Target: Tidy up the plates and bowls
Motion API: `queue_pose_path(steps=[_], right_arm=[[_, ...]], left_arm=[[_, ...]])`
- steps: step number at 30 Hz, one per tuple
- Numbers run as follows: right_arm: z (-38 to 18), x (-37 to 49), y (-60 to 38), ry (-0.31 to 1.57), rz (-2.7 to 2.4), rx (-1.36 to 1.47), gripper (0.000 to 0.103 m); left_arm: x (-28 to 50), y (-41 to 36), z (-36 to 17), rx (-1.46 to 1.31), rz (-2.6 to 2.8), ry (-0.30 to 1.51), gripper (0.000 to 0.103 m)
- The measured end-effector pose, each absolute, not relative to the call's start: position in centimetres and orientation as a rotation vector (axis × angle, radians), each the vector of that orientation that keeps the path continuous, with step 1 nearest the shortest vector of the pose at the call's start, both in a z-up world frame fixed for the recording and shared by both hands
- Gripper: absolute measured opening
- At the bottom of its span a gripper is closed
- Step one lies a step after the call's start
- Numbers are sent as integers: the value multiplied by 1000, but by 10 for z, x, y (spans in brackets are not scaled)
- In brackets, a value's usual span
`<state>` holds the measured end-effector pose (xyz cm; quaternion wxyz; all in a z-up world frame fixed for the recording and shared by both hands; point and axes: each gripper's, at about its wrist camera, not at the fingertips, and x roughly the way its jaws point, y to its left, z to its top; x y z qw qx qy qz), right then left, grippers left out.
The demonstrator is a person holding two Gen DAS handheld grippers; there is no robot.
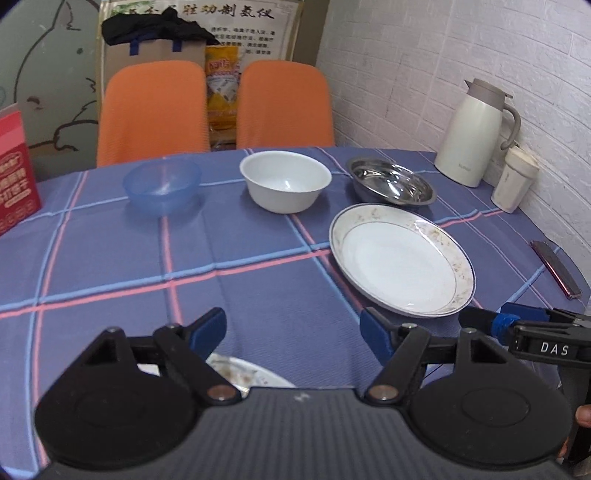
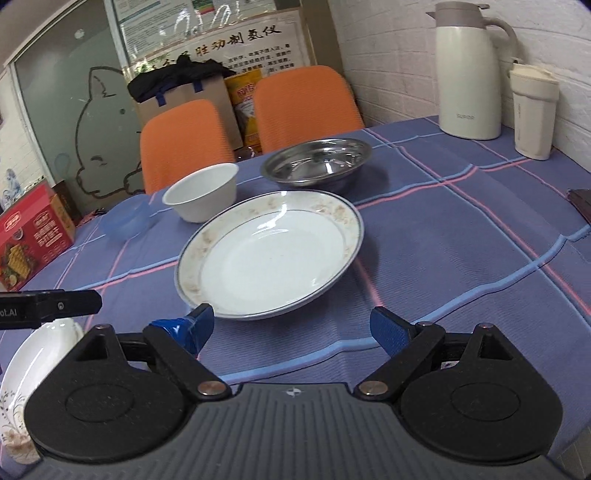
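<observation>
White dish: our right tool [image 2: 291, 328], fingers apart, faces the floral-rimmed china plate [image 2: 269, 254].
Grip: we pinch its near rim squarely.
Left tool [image 1: 293, 332]: apart, empty.

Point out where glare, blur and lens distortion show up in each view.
Left wrist view: fisheye bows the brick wall and darkens the corners; the orange chairs look soft; small highlights sit in the steel bowl. Right wrist view: ceiling light streaks across the large plate and steel bowl; the glass-fronted poster reflects glare.

Thermos jug [image 2: 468, 70], cup [image 2: 533, 114], orange chairs [image 1: 153, 110]
</observation>
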<state>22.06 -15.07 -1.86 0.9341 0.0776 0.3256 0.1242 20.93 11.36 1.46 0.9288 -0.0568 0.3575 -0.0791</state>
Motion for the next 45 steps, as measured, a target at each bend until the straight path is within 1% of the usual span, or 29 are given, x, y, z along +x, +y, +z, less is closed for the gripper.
queue_pose_path(steps=[5, 9, 15, 20, 22, 31, 32, 33, 34, 39, 45], right_arm=[[-24, 252, -158, 686, 236, 114, 79], [-29, 276, -155, 699, 244, 79, 79], [-36, 289, -145, 730, 303, 58, 80], [-40, 285, -132, 701, 306, -58, 80], [-41, 286, -132, 690, 305, -39, 83], [-41, 288, -115, 692, 309, -49, 85], [-41, 288, -115, 689, 312, -49, 85], [-41, 289, -115, 689, 312, -47, 85], [-40, 289, -115, 689, 309, -46, 86], [-39, 289, -113, 683, 292, -41, 86], [-30, 277, -111, 615, 305, -55, 86]], left_arm=[[258, 95, 3, -121, -237, 818, 73], [295, 82, 0, -111, -260, 822, 73], [334, 62, -18, -81, -276, 886, 72], [336, 54, -27, -43, -273, 869, 72], [338, 52, -27, -23, -274, 869, 72], [339, 49, -27, -13, -280, 861, 70], [338, 48, -27, -9, -290, 861, 68], [337, 46, -27, -10, -303, 859, 62], [336, 44, -26, -11, -319, 859, 57], [337, 43, -24, -18, -311, 873, 55], [324, 50, -12, -38, -311, 845, 54]])
